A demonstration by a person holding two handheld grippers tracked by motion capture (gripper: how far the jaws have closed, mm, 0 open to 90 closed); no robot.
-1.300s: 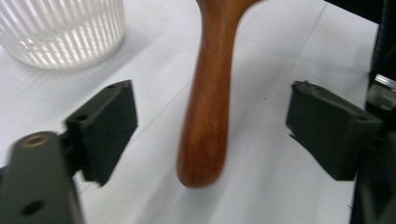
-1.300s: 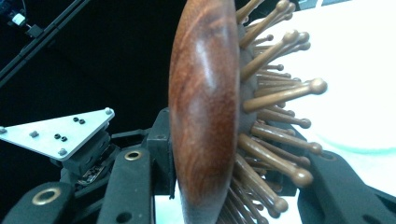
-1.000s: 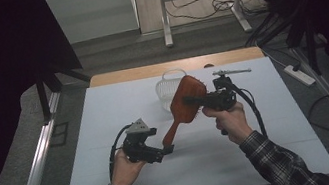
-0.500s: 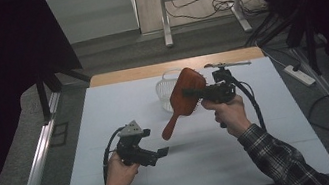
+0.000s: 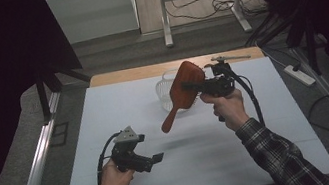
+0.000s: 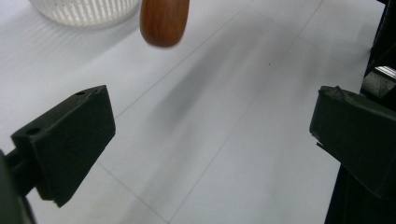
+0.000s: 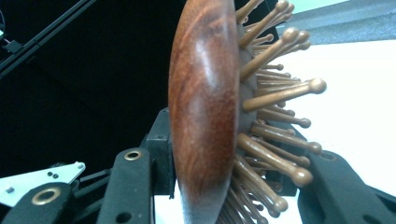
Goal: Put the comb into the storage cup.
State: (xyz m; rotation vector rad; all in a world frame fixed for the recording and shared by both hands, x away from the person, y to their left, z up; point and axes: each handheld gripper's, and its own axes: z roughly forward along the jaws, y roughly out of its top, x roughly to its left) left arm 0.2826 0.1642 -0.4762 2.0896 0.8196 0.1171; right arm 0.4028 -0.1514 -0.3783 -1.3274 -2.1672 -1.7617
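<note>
From above, the right gripper point(image 5: 197, 87) is clamping the wooden hairbrush point(image 5: 183, 89) in the air before the white basket point(image 5: 164, 90), while the left gripper point(image 5: 156, 159) is hovering low over the table point(image 5: 108, 132), jaws apart. The left gripper view is showing the brush handle hanging beyond spread, empty jaws. The right gripper view is showing jaws pinching the brush head.

We see the worktop point(image 5: 108, 132) bare along its left edge and across the near half, so a hand could pass freely there. Near the far edge, about its middle, the white slotted basket point(image 5: 166, 92) stands in the way. Above it, the wooden hairbrush point(image 5: 183, 92) is clamped in the right tool point(image 5: 198, 87), its handle slanting down toward the worktop's middle. The left tool point(image 5: 156, 159) hangs open near the near-left corner.
</note>
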